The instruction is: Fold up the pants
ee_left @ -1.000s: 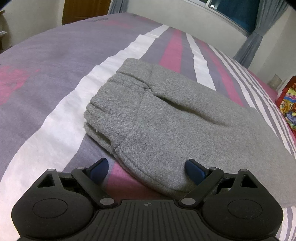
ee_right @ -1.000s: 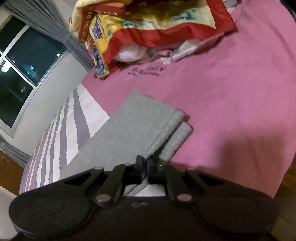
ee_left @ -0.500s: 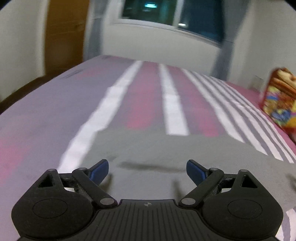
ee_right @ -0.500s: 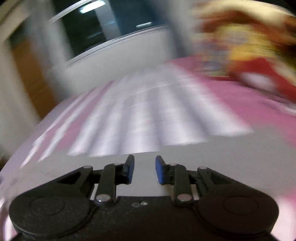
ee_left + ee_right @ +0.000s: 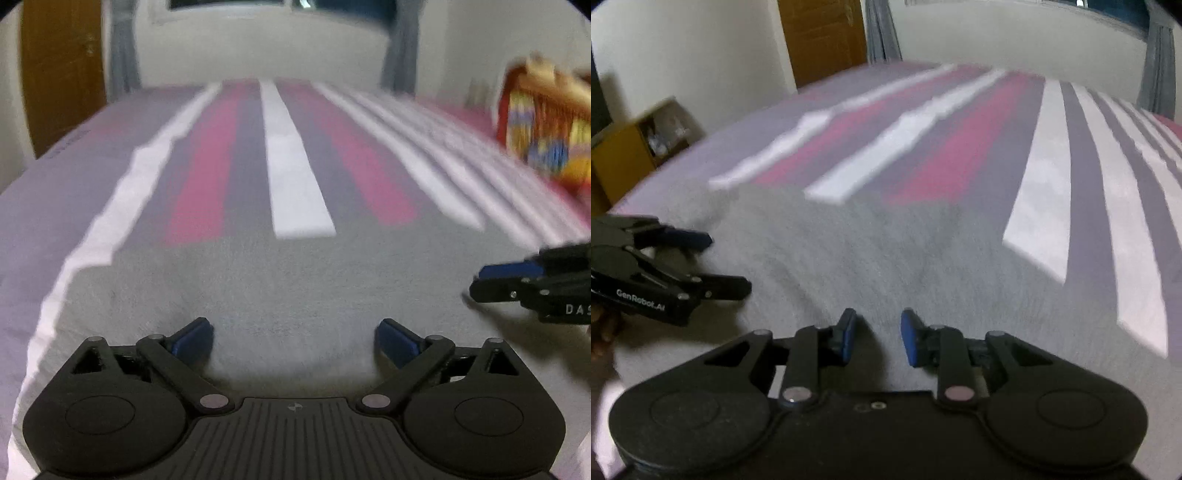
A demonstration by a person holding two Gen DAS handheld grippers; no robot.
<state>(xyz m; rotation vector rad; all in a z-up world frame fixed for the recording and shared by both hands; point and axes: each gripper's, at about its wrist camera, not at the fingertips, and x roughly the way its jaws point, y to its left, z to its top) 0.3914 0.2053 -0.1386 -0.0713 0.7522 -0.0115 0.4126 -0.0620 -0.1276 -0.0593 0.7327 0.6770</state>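
Note:
The grey pants (image 5: pixel 280 288) lie flat on the striped bedspread and fill the near part of both views (image 5: pixel 886 258). My left gripper (image 5: pixel 294 341) is wide open and empty, low over the near edge of the pants. My right gripper (image 5: pixel 878 338) is partly open and empty, also low over the pants. The right gripper shows at the right edge of the left wrist view (image 5: pixel 517 284), and the left gripper at the left edge of the right wrist view (image 5: pixel 713 262). Both views are blurred by motion.
The bed has a purple, pink and white striped cover (image 5: pixel 295 166). A colourful red and yellow pillow (image 5: pixel 543 133) lies at the right. A wooden door (image 5: pixel 820 40) and a low wooden cabinet (image 5: pixel 624 155) stand beyond the bed, with curtains (image 5: pixel 399 44) and a window behind.
Both grippers swung round to face across the bed, side by side over the pants. The right gripper, shut a second ago, has opened partly. The left stayed wide open.

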